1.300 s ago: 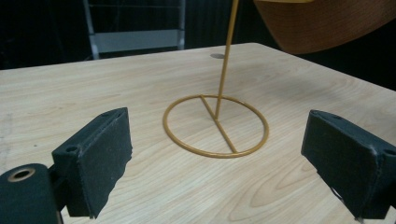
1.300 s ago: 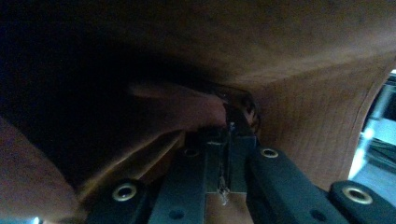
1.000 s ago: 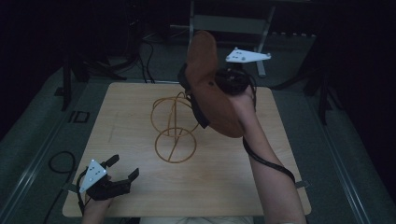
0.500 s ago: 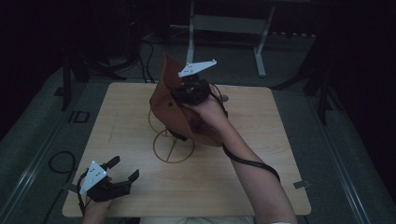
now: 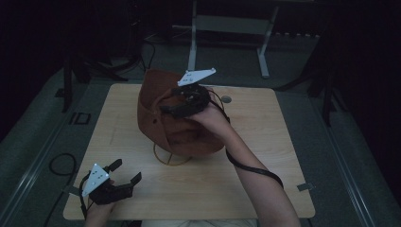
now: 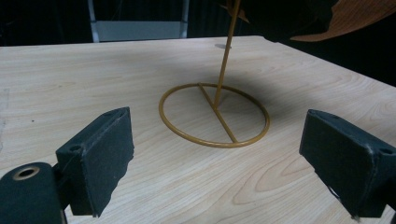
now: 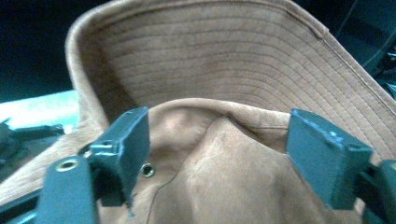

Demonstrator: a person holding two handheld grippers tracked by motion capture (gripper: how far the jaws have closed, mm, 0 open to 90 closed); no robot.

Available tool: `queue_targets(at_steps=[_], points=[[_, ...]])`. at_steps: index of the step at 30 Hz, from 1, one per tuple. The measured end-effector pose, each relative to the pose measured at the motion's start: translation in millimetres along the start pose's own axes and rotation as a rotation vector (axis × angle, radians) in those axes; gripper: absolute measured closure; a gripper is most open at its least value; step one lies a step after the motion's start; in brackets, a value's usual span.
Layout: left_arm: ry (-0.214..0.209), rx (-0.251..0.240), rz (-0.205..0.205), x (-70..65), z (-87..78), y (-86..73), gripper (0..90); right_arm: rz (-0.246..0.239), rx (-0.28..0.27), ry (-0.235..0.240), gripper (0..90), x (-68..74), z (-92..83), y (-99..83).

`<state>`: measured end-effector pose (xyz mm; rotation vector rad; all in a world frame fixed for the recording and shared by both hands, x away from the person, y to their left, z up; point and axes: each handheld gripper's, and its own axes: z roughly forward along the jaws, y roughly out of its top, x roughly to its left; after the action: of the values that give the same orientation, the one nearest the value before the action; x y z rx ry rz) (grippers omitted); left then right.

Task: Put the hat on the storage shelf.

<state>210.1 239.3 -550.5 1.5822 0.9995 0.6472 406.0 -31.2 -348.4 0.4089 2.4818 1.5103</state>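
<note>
While a brown suede brimmed hat point(image 5: 182, 125) sits over a gold wire stand point(image 5: 171, 157) mid-table point(image 5: 265, 179), the right gripper point(image 7: 217, 154) hovers at its crown, jaws apart. Nearer the stand's front-left, the left gripper point(image 5: 124, 176) rests spread wide, holding nothing.

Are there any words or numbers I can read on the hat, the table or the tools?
None can be read.
Hat: plain brown, no label showing.
Table: bare wood, no print.
Floor left of the table: a pale mark, too dim and small to read.
</note>
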Motion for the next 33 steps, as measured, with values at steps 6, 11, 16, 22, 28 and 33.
queue_targets(at_steps=[6, 11, 16, 22, 28, 33], points=[[0.003, -0.007, 0.003, -0.9, 2.5, -2.4, 10.4, 0.018, -0.034, 0.042, 14.7, -3.1, -17.0, -7.5], [-0.018, -0.002, 0.008, -1.4, 5.0, -4.5, 10.4, 0.022, -0.039, 0.012, 14.9, -7.9, -27.9, -16.9], [-0.014, 0.008, 0.015, -1.5, 8.3, -6.7, 10.4, 0.033, -0.044, -0.018, 14.9, -11.7, -41.1, -28.4], [-0.005, 0.018, 0.01, -0.4, 10.2, -8.3, 10.4, 0.054, -0.049, -0.038, 14.9, -15.8, -53.8, -43.8], [0.02, 0.026, 0.011, 0.7, 12.4, -10.4, 10.4, 0.068, -0.036, -0.082, 14.9, -20.6, -63.7, -61.3], [0.039, 0.035, 0.004, 3.1, 14.5, -12.2, 10.4, 0.072, -0.028, -0.111, 14.9, -22.7, -74.1, -74.4]])
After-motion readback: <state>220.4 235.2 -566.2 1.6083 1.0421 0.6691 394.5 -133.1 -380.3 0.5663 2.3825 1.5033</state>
